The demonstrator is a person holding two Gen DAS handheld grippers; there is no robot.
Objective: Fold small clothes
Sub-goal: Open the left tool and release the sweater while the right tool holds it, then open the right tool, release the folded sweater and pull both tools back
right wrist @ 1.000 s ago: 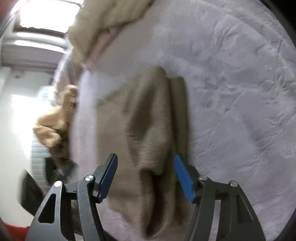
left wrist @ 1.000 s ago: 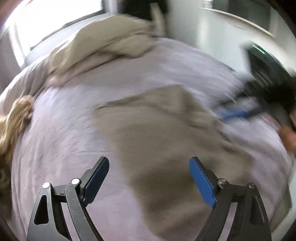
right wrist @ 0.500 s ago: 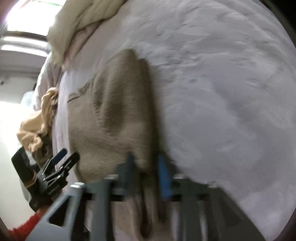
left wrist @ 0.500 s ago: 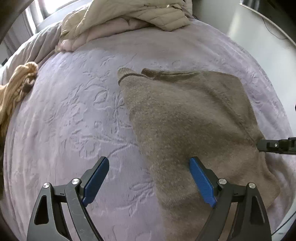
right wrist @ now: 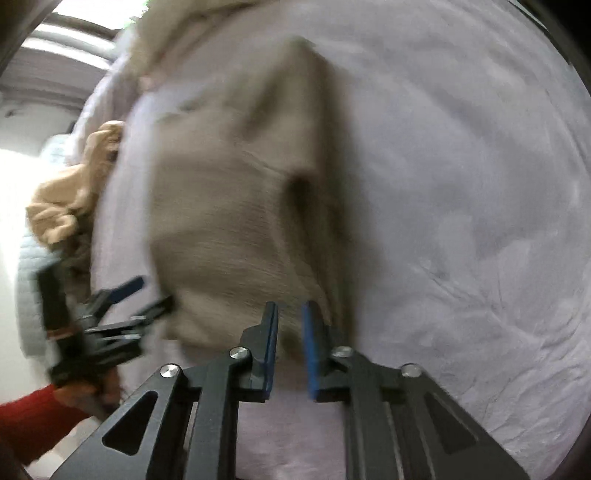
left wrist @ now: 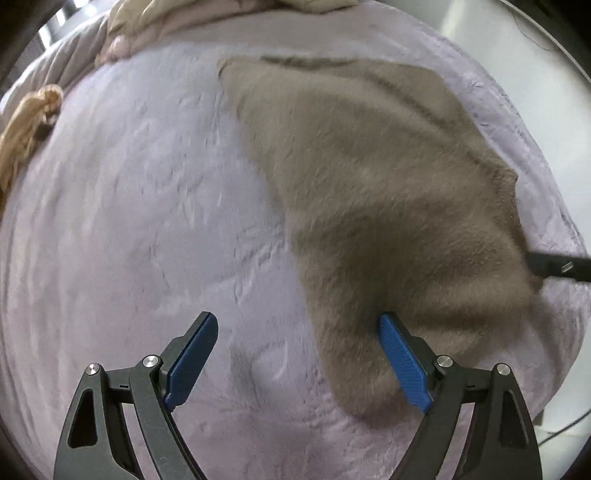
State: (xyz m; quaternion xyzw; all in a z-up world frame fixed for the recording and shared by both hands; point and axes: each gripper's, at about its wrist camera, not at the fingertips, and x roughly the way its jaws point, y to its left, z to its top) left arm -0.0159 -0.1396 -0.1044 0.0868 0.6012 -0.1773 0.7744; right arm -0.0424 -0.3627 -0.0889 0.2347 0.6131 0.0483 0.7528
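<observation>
A taupe knit sweater [left wrist: 369, 184] lies on a lavender bedspread [left wrist: 147, 221], partly folded over itself. My left gripper [left wrist: 298, 319] is open low over the sweater's near corner, its right finger pad [left wrist: 402, 362] resting on the knit and its left pad over bare bedspread. In the right wrist view the sweater [right wrist: 236, 206] bunches up toward my right gripper [right wrist: 290, 310], which is shut on its near edge, with cloth between the blue pads. My left gripper [right wrist: 122, 306] shows there at the left, open, held by a hand with a red sleeve [right wrist: 29, 417].
A tan garment [left wrist: 29, 122] is crumpled at the bed's left edge. Beige and pink bedding [left wrist: 155, 33] is piled at the far end. The bed drops off to a pale floor [left wrist: 535, 92] on the right. The right gripper's tip [left wrist: 554, 264] reaches in from the right.
My right gripper went from open over the sweater to shut on its edge. The left gripper dropped closer to the sweater's near corner and stayed open.
</observation>
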